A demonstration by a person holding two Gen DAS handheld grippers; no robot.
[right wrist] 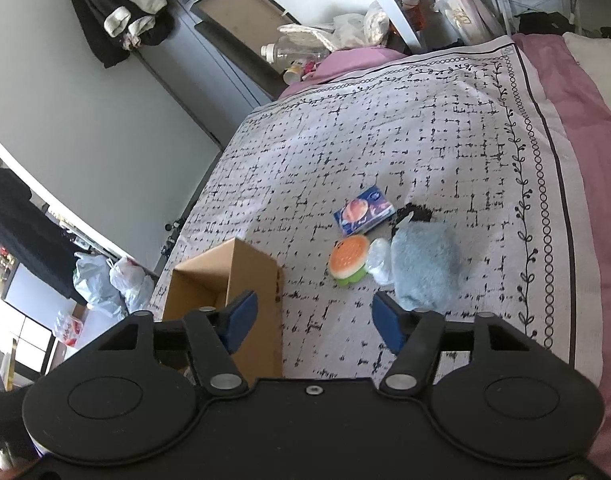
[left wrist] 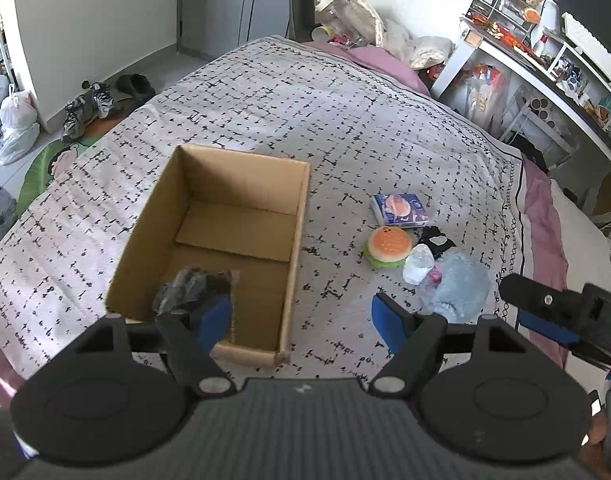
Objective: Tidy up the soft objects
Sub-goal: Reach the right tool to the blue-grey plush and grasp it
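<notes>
An open cardboard box (left wrist: 297, 216) stands on the patterned bedspread (left wrist: 265, 100); a dark soft object (left wrist: 191, 290) lies in its near corner. My left gripper (left wrist: 301, 318) is open and empty above the box's near right edge. To the right lie a burger toy (left wrist: 388, 246), a blue tissue pack (left wrist: 399, 209), a clear plastic wrap (left wrist: 418, 263), a pale blue fluffy item (left wrist: 457, 286) and a black item (left wrist: 437, 240). My right gripper (right wrist: 315, 322) is open and empty, just short of the burger toy (right wrist: 348, 261) and the fluffy item (right wrist: 425, 270); the box (right wrist: 249, 276) is at its left.
Pink bedding (right wrist: 585, 140) borders the bedspread on the right. A cluttered white desk (left wrist: 545, 64) stands beyond the bed. Shoes (left wrist: 85, 108) and plastic bags (left wrist: 13, 128) lie on the floor at left.
</notes>
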